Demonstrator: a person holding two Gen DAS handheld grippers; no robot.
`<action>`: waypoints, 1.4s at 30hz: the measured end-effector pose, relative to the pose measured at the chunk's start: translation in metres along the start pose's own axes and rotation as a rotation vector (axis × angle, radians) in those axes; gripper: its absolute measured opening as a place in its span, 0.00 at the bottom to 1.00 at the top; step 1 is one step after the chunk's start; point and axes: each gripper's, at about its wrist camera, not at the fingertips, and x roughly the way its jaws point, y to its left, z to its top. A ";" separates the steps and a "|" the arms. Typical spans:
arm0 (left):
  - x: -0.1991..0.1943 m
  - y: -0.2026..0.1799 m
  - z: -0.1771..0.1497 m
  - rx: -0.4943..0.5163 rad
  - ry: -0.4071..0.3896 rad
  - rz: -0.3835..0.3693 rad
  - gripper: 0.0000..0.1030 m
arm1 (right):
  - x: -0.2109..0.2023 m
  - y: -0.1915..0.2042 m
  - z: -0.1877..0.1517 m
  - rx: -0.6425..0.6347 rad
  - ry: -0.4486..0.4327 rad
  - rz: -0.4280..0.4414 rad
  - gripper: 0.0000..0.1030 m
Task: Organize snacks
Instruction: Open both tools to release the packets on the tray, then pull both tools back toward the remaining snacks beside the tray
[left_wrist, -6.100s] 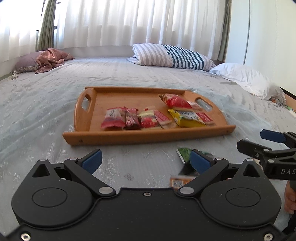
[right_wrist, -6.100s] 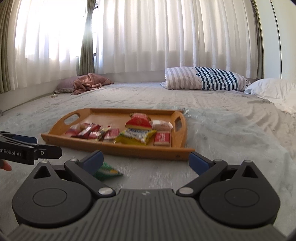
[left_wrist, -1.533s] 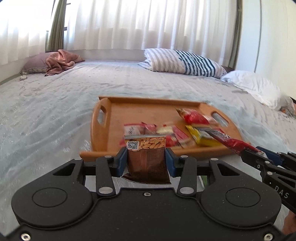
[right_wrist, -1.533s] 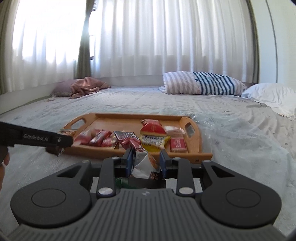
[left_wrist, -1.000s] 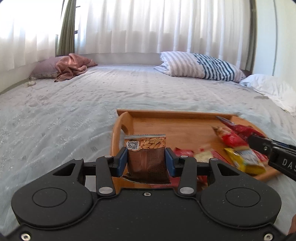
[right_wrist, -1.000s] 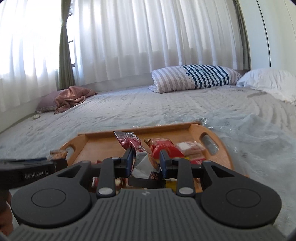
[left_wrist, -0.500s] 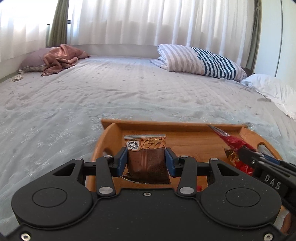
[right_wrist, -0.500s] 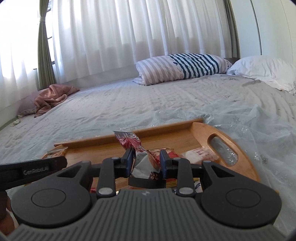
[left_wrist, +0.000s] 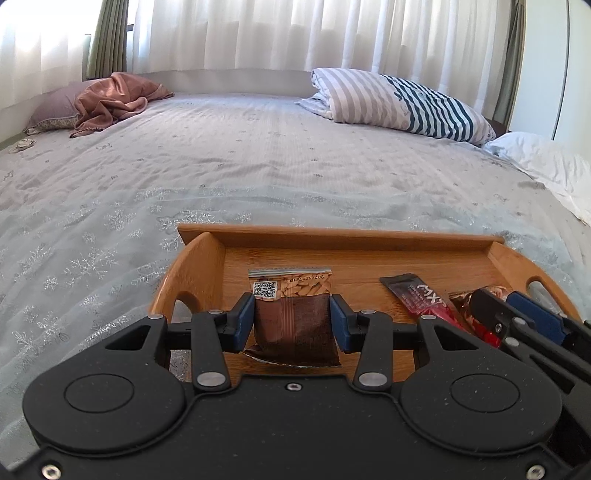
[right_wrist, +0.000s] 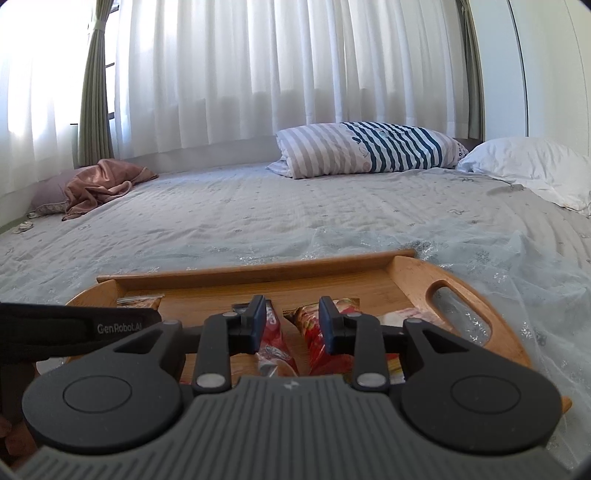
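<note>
A wooden tray (left_wrist: 207, 254) with handle cut-outs lies on the bed, also in the right wrist view (right_wrist: 406, 273). My left gripper (left_wrist: 291, 319) is shut on a brown nut packet (left_wrist: 291, 317) and holds it over the tray's left part. My right gripper (right_wrist: 291, 325) stands partly open over the tray's middle; a red wrapped snack (right_wrist: 271, 332) lies on the tray floor between its fingers, touching the left pad. In the left wrist view that red snack (left_wrist: 417, 295) lies flat on the tray beside the right gripper (left_wrist: 517, 317). Other red packets (right_wrist: 317, 339) lie beneath.
The bed has a pale grey embroidered cover (left_wrist: 258, 166). A striped pillow (left_wrist: 399, 103) and a white pillow (left_wrist: 543, 162) lie at the far right. A pink cloth on a mauve cushion (left_wrist: 107, 99) lies at the far left. White curtains hang behind.
Both grippers have moved forward and lower over the tray. My right gripper's jaws have spread and the red snack now rests on the tray. The left still grips the nut packet.
</note>
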 end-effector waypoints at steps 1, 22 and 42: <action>0.001 0.000 0.000 0.005 0.006 0.004 0.41 | 0.000 0.000 0.000 0.002 0.001 0.006 0.35; -0.051 -0.011 -0.010 0.042 -0.038 0.017 0.82 | -0.052 -0.033 0.008 0.014 -0.038 0.090 0.73; -0.160 -0.072 -0.075 0.153 -0.065 -0.163 0.95 | -0.160 -0.113 -0.035 -0.042 -0.079 0.094 0.90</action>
